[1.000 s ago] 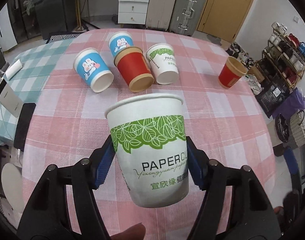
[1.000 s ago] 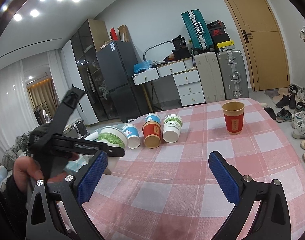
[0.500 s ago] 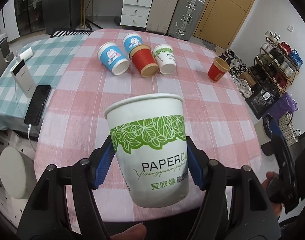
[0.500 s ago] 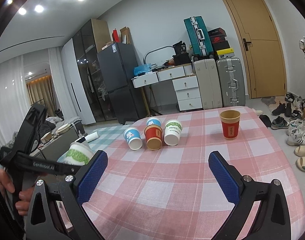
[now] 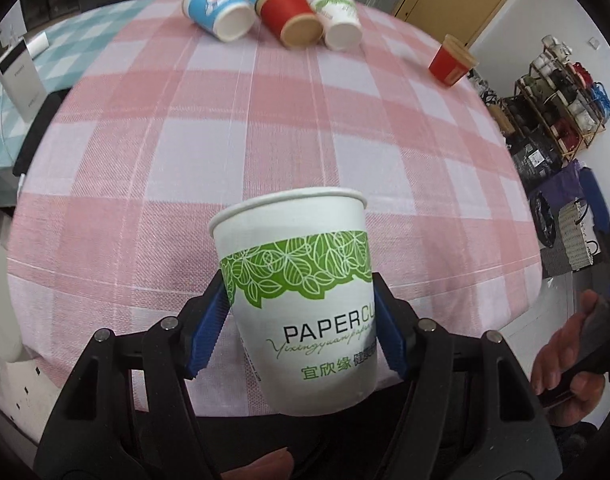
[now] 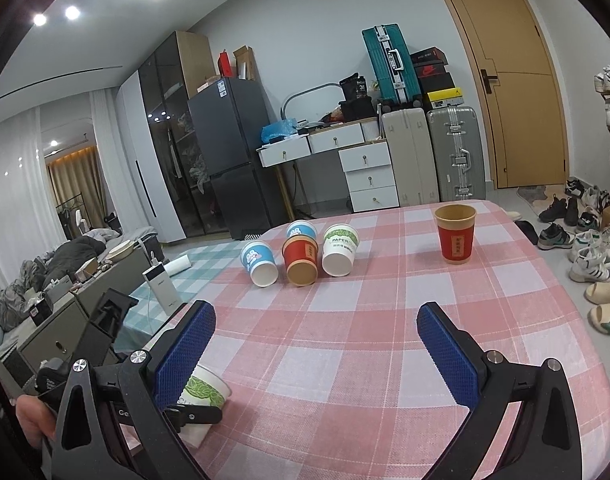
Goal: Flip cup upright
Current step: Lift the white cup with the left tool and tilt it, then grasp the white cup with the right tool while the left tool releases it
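My left gripper (image 5: 301,332) is shut on a white paper cup with a green leaf band (image 5: 305,296), held mouth-up low over the near edge of the pink checked table (image 5: 265,128). The cup also shows in the right wrist view (image 6: 205,390), at the table's near left. My right gripper (image 6: 315,344) is open and empty above the table's near side. At the far side several cups lie on their sides: a blue one (image 6: 259,262), a red one (image 6: 301,260) and a white one (image 6: 339,250).
A red cup (image 6: 455,234) stands upright at the far right of the table. Another blue cup (image 6: 301,230) sits behind the tipped row. A power bank (image 6: 163,286) stands on the teal checked table to the left. Shoes line the floor on the right.
My left gripper has come down and forward with the white cup, from high above the table to low over its near edge. The right gripper has stayed open and nearly still.
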Available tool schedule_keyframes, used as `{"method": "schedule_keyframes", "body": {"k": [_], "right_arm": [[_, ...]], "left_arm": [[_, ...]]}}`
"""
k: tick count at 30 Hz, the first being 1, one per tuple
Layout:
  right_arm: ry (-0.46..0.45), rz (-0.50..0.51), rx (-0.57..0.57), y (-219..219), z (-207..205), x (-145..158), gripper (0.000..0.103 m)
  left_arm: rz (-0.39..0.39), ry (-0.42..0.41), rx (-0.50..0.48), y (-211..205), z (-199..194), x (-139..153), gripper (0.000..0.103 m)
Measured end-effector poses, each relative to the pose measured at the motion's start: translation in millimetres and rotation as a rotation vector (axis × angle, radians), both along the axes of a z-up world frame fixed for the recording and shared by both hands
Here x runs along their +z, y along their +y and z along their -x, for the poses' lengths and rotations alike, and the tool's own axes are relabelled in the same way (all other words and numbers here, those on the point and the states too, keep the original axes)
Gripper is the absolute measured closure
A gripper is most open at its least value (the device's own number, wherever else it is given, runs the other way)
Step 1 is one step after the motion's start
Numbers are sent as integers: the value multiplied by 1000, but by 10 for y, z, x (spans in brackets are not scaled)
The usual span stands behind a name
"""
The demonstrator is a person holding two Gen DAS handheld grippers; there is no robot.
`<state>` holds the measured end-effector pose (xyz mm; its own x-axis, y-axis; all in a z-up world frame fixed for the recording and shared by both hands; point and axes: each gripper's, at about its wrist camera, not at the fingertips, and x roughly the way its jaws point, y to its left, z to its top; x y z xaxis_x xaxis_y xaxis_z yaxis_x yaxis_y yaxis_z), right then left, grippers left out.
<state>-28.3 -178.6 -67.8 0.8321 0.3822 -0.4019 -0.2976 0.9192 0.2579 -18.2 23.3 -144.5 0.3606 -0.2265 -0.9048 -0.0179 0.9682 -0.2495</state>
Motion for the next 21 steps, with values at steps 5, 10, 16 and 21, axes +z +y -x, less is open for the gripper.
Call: {"method": "schedule_keyframes", "body": {"k": [5, 10, 16, 21], "right_arm": [[18, -7, -4, 1, -17, -33, 0], [15, 0, 3, 22, -4, -34, 0], [34, 0, 16, 32, -6, -61, 0], [58, -5, 20, 59, -32, -92, 0]], "left_arm": [[16, 9, -16, -9, -83, -143, 37], [37, 18, -13, -19, -186, -182, 11], [16, -58, -12, 32, -211, -20, 1], [28, -147, -4, 119, -140, 262, 1]]}}
